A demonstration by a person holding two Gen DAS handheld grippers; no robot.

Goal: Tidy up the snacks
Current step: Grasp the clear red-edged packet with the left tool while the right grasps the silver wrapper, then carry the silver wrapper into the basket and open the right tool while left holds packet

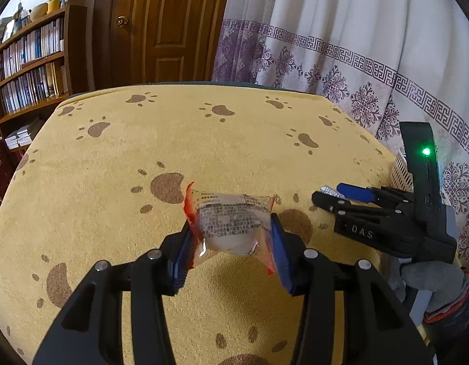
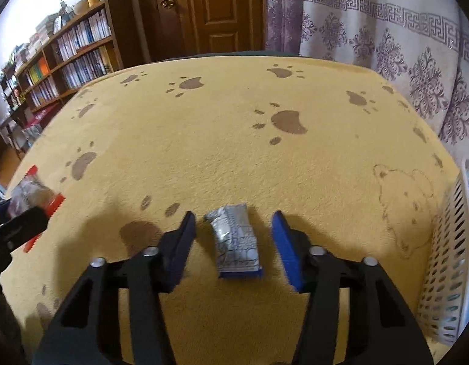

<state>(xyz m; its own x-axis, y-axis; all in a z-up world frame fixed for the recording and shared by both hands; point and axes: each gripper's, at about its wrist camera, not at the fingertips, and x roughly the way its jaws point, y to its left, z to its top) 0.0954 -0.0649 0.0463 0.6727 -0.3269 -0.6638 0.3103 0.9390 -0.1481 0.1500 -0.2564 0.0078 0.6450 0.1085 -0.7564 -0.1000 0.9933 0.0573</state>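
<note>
Snack packets are split between my tools. The clear red-edged packet (image 1: pixel 231 225) is clamped in my left tool (image 1: pixel 231 240), lifted above the yellow paw-print table (image 2: pixel 234 158). The silver packet (image 2: pixel 236 240) lies flat on the table between my right tool's (image 2: pixel 234 243) pads, seemingly untouched; a white perforated basket (image 2: pixel 444 276) sits right.
</note>
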